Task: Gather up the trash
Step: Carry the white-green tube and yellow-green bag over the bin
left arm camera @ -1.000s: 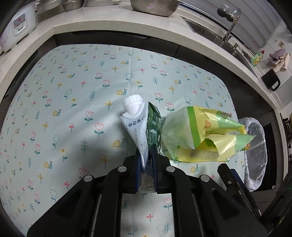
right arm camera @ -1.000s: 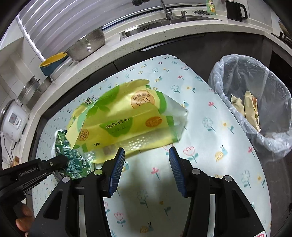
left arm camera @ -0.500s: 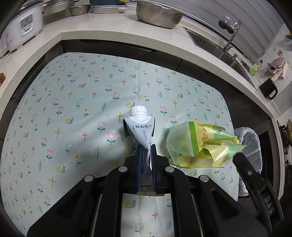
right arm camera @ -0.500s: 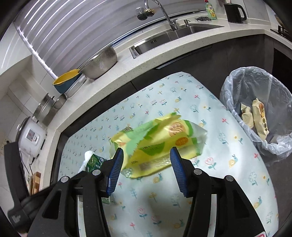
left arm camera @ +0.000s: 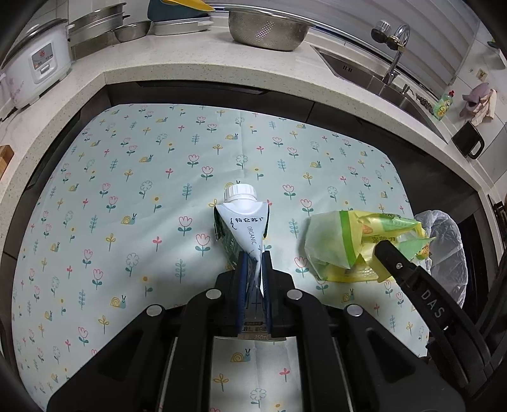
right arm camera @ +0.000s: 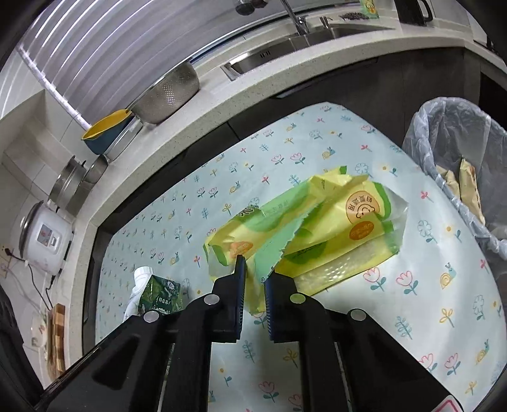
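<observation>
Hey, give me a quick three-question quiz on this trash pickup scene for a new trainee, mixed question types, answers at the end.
1. True or false: the left tool is shut on the carton.
2. What does the right tool grip? A) colander B) yellow-green bag C) rice cooker
3. Fill in: the bin is lined with a clear plastic ____ and already holds some wrappers.

Key: 1 true; 2 B; 3 bag.

Colander [left arm camera: 268, 29] & rice cooker [left arm camera: 35, 73] on counter, sink [right arm camera: 286, 47] nearby.
</observation>
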`<state>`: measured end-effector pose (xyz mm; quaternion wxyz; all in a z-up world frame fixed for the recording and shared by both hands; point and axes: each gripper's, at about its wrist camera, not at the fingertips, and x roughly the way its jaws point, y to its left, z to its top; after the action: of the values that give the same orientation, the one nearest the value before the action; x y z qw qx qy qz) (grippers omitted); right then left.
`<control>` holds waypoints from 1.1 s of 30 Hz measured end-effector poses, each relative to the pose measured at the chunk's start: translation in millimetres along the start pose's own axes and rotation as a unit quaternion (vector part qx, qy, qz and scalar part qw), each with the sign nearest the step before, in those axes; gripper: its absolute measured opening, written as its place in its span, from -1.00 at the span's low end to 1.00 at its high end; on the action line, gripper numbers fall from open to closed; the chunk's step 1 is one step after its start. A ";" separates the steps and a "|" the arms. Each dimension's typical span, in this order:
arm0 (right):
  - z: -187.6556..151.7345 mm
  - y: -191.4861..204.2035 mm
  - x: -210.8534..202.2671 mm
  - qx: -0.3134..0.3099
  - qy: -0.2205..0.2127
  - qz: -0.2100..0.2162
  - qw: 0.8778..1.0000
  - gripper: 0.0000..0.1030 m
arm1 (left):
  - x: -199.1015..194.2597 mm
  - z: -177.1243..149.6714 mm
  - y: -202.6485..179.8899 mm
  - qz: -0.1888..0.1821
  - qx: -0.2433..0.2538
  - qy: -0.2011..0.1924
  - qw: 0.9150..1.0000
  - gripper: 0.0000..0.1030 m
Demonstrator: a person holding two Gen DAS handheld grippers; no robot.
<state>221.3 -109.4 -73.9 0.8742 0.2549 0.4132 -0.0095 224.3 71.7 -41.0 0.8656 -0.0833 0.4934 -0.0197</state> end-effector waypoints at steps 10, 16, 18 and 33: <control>2.9 -18.2 -51.9 -0.003 -0.050 0.003 0.999 -0.94 | -18.8 -9.7 -27.8 -0.013 0.023 -0.010 1.000 -0.83; 6.9 -37.6 -85.5 0.000 -0.079 -0.006 0.997 -0.94 | -34.7 -17.3 -58.6 -0.028 0.047 -0.020 0.998 -0.83; 7.7 -46.6 -97.1 0.004 -0.089 -0.010 0.996 -0.94 | -38.5 -20.9 -69.6 -0.032 0.057 -0.022 0.998 -0.83; 18.2 -133.8 -168.2 0.048 -0.148 -0.052 0.987 -0.94 | -56.4 -54.3 -178.5 -0.068 0.150 -0.028 0.986 -0.83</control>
<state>93.2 -266.7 -0.5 0.9107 0.2702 0.2915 -0.1124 157.4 -104.4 9.2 0.8785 0.0139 0.4534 -0.1499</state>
